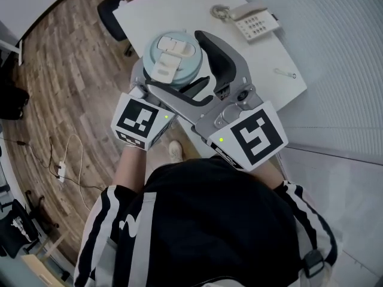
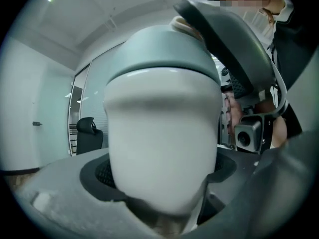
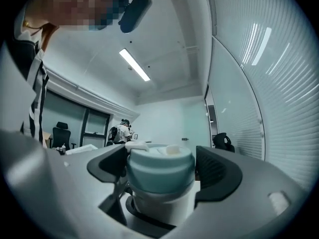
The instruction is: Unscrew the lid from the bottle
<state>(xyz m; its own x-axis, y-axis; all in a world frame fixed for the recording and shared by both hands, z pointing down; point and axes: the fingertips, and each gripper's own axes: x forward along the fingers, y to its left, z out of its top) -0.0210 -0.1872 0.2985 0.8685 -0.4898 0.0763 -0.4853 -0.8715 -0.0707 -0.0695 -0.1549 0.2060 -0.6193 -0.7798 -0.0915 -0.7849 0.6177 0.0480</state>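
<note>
Left gripper (image 1: 145, 94) clamping the white bottle (image 2: 162, 148) low on its body, pads pressing in from both sides. Right gripper (image 3: 160, 169) coming in from the other side, jaws spread wide and closing round the pale blue-green lid (image 1: 173, 55), a pad lying against each flank of it. Lid still sitting on the bottle, its cream flip cap facing up. Bottle being held upright between the two grippers, close under the head camera.

Hanging, in the head view, over the near left edge of the white table (image 1: 179, 8); impossible to tell whether resting on it. Plenty of bare tabletop opening out beyond the lid. Wooden floor (image 1: 72, 70) dropping away on the left, and a ribbed pale wall (image 1: 341, 52) closing in along the table's right side.

Sitting near the far right end of the table: a white desk telephone (image 1: 254, 20) with its coiled cord (image 1: 220, 11) just beside it, both well apart from the bottle. Lying near the right edge, a small slim thing (image 1: 286, 72), too small to name. Standing off the table's far left corner, a dark office chair (image 1: 111, 14). Trailing across the floor at left, a white cable (image 1: 63, 166). Standing well back in the right gripper view, a person (image 3: 119, 131).
</note>
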